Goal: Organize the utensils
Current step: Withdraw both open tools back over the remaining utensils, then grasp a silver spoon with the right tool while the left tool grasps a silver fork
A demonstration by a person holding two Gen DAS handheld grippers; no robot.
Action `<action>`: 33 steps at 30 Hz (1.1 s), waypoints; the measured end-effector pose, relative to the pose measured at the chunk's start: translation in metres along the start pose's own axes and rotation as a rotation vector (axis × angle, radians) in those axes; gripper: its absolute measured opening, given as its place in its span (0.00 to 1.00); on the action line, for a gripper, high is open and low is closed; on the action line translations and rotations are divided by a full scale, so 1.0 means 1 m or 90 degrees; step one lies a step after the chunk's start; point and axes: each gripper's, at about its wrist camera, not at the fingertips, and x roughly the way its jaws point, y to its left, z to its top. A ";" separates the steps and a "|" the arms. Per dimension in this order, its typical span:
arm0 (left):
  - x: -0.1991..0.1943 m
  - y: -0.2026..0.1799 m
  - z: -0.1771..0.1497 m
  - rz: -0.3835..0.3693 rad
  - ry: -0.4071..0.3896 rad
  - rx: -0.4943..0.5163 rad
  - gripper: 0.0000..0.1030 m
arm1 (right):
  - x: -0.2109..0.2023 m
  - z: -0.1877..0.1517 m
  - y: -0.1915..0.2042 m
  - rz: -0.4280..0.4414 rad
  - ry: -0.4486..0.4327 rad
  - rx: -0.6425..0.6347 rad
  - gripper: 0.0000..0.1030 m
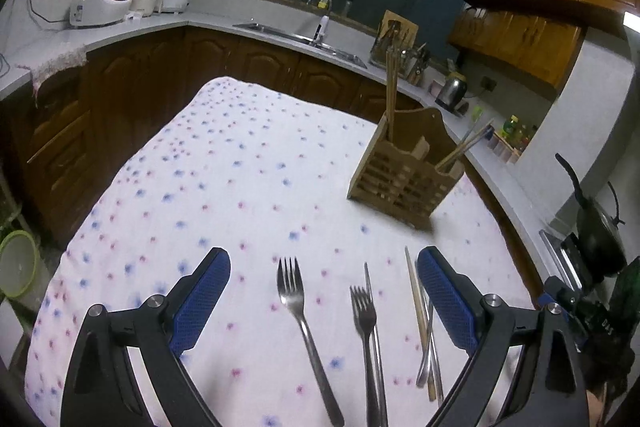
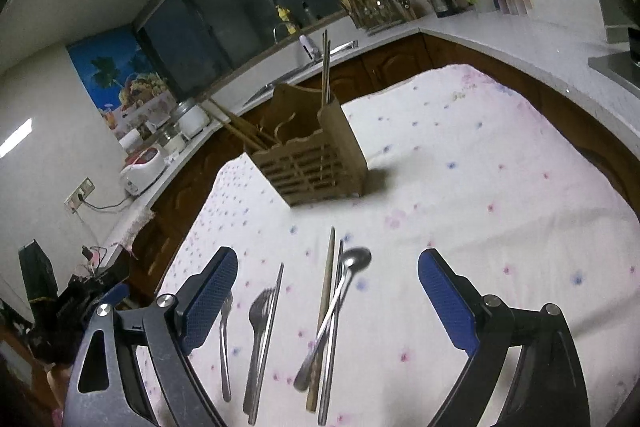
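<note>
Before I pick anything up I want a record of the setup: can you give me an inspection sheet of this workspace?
Surface: table under a floral cloth.
Job's things: wooden utensil holder upright, chopsticks already in it; two forks, a spoon, wooden chopstick and metal chopsticks lying loose on the cloth.
Clutter: nothing seen on the cloth.
Grippers: left gripper and right gripper open, holding nothing.
Cables: plugged lead by the rice cooker.
Surroundings: kitchen counter, sink, kettle.
</note>
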 end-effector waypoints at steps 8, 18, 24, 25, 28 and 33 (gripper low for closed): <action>-0.003 0.003 -0.015 0.006 0.034 0.004 0.92 | 0.004 -0.019 0.001 -0.014 0.030 -0.007 0.91; 0.014 -0.010 -0.013 0.003 0.070 0.025 0.92 | 0.016 -0.025 -0.001 -0.012 0.056 -0.009 0.91; 0.030 -0.019 -0.018 -0.005 0.096 0.036 0.92 | 0.025 -0.027 -0.002 -0.012 0.069 -0.013 0.91; 0.033 -0.021 -0.019 -0.005 0.101 0.039 0.92 | 0.027 -0.027 -0.002 -0.011 0.071 -0.013 0.91; 0.043 -0.025 -0.022 -0.007 0.113 0.047 0.91 | 0.034 -0.029 -0.004 -0.011 0.082 -0.008 0.89; 0.060 -0.034 -0.025 -0.022 0.139 0.069 0.84 | 0.045 -0.028 -0.006 -0.012 0.095 -0.009 0.74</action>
